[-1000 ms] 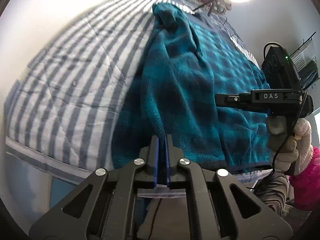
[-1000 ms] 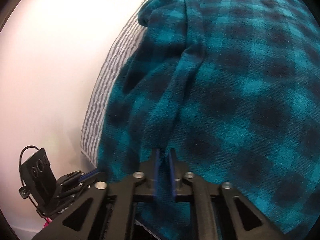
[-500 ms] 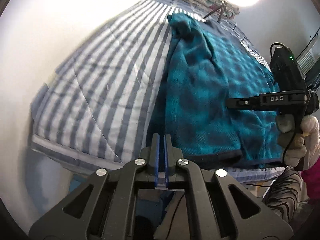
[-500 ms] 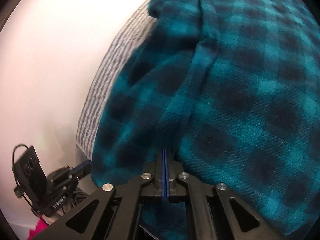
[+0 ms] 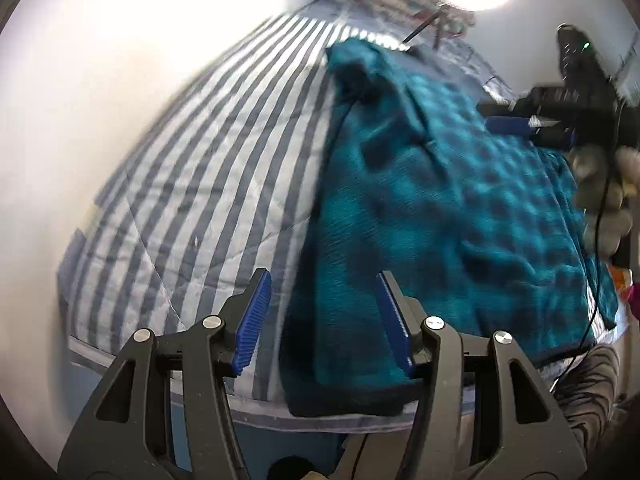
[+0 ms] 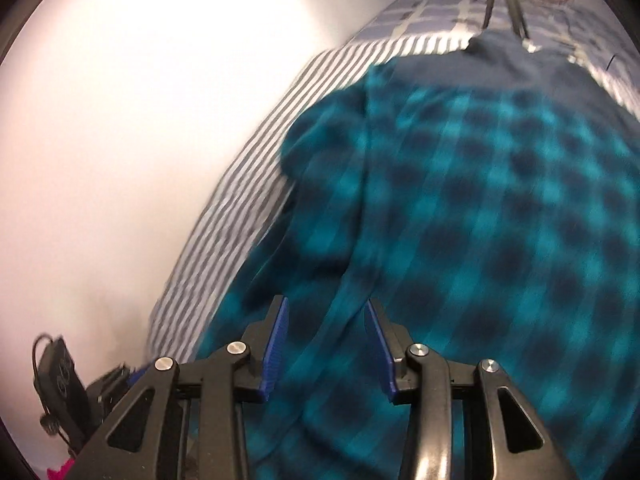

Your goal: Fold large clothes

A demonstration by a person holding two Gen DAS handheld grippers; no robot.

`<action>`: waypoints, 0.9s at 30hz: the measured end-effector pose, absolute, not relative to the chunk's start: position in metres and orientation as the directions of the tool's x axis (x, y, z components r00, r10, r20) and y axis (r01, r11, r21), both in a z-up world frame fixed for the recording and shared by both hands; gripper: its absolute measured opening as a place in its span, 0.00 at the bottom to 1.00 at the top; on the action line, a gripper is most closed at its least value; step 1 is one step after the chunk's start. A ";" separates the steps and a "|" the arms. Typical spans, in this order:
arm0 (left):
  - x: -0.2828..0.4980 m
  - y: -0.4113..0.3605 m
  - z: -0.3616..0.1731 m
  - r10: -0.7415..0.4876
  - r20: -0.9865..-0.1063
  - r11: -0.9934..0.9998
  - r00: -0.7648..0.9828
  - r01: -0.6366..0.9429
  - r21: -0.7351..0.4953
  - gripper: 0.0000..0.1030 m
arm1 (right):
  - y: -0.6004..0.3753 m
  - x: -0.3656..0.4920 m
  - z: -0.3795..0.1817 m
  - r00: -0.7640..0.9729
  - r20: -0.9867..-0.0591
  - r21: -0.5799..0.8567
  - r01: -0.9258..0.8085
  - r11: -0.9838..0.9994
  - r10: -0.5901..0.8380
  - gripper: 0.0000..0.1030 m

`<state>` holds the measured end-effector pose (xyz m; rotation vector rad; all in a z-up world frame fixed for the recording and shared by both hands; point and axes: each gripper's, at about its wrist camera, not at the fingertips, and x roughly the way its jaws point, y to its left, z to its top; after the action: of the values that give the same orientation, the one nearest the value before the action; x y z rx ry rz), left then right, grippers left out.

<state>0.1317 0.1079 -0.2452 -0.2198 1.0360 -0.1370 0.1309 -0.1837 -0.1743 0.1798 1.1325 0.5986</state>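
Both just let go: the left hand-held gripper (image 5: 324, 320) and right hand-held gripper (image 6: 326, 346), pinched shut a moment ago, are opening with nothing gripped. The teal plaid garment (image 5: 440, 208) lies on the striped bed (image 5: 208, 184), so that fold looks placed.

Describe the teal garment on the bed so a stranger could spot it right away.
Find the bed with the grey-and-white striped quilt. Spread over the side away from the white wall lies the teal garment, reaching the near edge. Its fuzzy teal-and-black check sets it apart from the stripes.
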 end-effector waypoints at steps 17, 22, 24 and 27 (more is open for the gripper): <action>0.135 0.131 -0.285 -0.391 -0.816 0.903 0.425 0.007 -0.429 0.19 | -0.027 0.260 -0.170 0.325 -0.858 0.221 -0.465 0.857 0.398 0.62; 0.135 0.130 -0.286 -0.407 -0.809 0.896 0.424 0.015 -0.444 0.11 | 0.013 0.277 -0.196 0.360 -0.913 -0.022 -0.511 0.859 0.191 0.60; 0.135 0.129 -0.286 -0.402 -0.808 0.900 0.430 0.021 -0.436 0.09 | 0.022 0.283 -0.209 0.377 -0.921 -0.127 -0.528 0.840 0.097 0.52; 0.131 0.126 -0.283 -0.391 -0.808 0.907 0.439 0.038 -0.419 0.06 | 0.022 0.289 -0.217 0.368 -0.928 -0.162 -0.536 0.829 0.056 0.23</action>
<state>0.1315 0.1260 -0.2835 -0.3654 1.0890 -0.2739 0.2888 0.0222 -0.2170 -0.4857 1.1395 0.3996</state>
